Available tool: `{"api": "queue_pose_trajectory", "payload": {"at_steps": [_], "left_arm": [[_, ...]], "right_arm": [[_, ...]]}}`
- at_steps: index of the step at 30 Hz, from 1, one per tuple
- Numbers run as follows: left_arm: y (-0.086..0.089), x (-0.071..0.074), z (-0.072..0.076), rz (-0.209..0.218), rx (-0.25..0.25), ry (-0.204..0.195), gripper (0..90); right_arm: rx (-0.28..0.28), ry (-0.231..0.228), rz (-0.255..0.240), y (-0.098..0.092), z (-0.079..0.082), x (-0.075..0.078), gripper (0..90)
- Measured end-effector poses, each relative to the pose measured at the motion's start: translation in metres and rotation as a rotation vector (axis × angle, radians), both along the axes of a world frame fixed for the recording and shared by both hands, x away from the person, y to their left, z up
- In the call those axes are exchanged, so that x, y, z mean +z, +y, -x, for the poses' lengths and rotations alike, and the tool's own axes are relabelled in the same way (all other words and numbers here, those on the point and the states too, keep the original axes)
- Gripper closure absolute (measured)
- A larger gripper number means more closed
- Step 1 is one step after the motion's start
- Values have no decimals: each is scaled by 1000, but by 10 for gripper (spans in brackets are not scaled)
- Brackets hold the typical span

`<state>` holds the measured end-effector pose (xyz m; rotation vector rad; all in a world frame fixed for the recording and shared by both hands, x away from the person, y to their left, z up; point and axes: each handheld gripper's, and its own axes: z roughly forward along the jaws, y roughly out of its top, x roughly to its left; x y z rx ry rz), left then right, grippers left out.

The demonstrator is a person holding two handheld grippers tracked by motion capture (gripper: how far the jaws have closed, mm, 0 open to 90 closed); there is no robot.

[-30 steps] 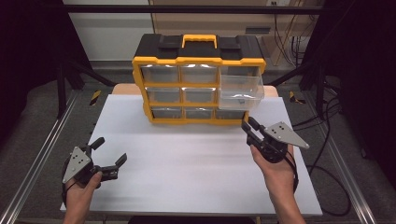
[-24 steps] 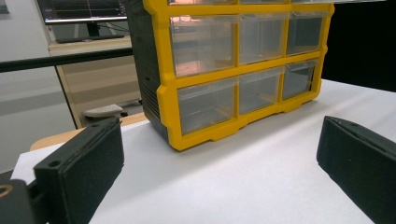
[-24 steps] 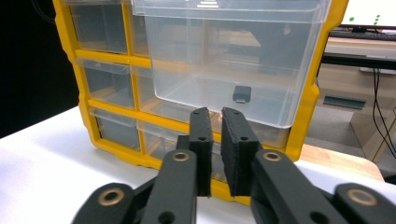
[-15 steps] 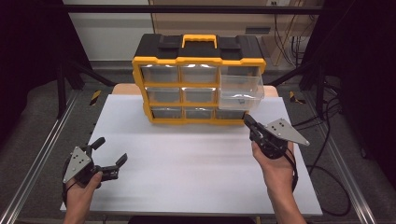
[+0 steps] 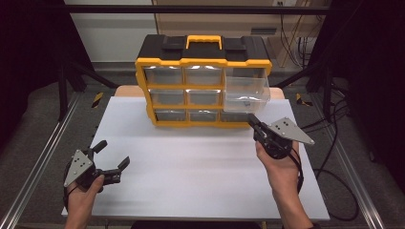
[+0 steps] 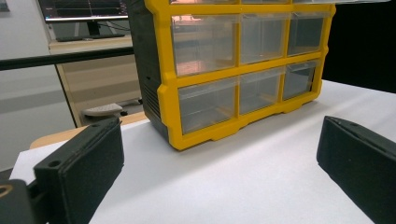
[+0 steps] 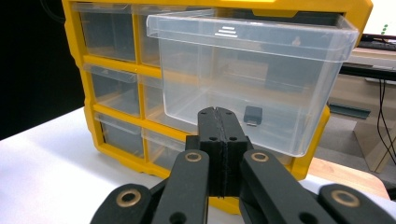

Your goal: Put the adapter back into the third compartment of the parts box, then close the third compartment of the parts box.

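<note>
White tabletop (image 5: pixel 191 167) w/ organizer (image 5: pixel 203 81); left gripper (image 5: pixel 109 161) jaws apart, right gripper (image 5: pixel 253 121) clenched empty.

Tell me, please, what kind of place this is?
Probably a lab or workshop set up for recording. A white table sits inside a metal rail frame, cables trail on the floor, and a monitor stands on a desk behind the yellow drawer organizer.

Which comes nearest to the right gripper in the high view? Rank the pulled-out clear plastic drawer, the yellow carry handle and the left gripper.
From the right gripper:
1. Pulled-out clear plastic drawer, just beyond its shut jaws, at the organizer's right.
2. Yellow carry handle, farther back, atop the organizer.
3. Left gripper, across the table at its near left.
</note>
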<state>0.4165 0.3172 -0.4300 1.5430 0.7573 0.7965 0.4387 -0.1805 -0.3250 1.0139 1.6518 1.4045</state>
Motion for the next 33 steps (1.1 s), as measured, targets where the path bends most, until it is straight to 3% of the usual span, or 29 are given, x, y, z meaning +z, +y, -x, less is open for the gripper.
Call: {"api": "queue_pose_trajectory", "payload": {"at_steps": [14, 33], "left_arm": [[-1, 0, 1, -7, 0, -3, 5], [-1, 0, 0, -4, 0, -2, 5]], "right_arm": [[-4, 9, 8, -1, -2, 3, 900], [5, 47, -33, 5, -8, -2, 900]]}}
